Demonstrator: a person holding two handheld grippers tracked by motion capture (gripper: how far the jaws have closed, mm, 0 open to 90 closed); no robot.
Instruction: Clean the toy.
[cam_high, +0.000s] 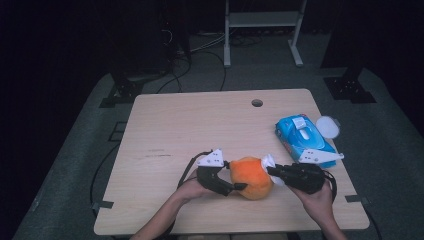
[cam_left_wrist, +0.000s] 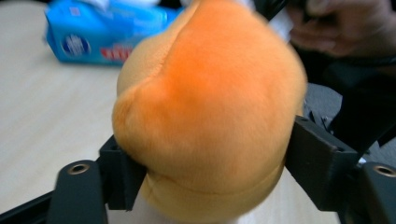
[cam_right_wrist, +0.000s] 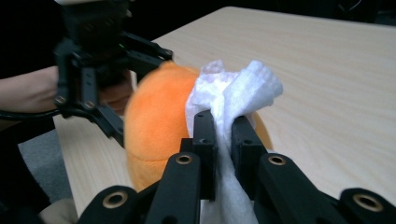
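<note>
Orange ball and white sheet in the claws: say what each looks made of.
Orange plush ball: soft fabric with a short fuzzy pile and a sewn seam, dented where the left claw squeezes it. White wipe: thin crinkled, fibrous sheet, probably tissue or nonwoven, bunched in the right claw.

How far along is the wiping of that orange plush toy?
Done: a white wipe is out of the blue wipes pack and pinched in the right gripper. In hand: the left gripper clamps the orange plush toy while the wipe presses against it. Left: probably more rubbing, then putting both down; how clean it is I cannot tell.
</note>
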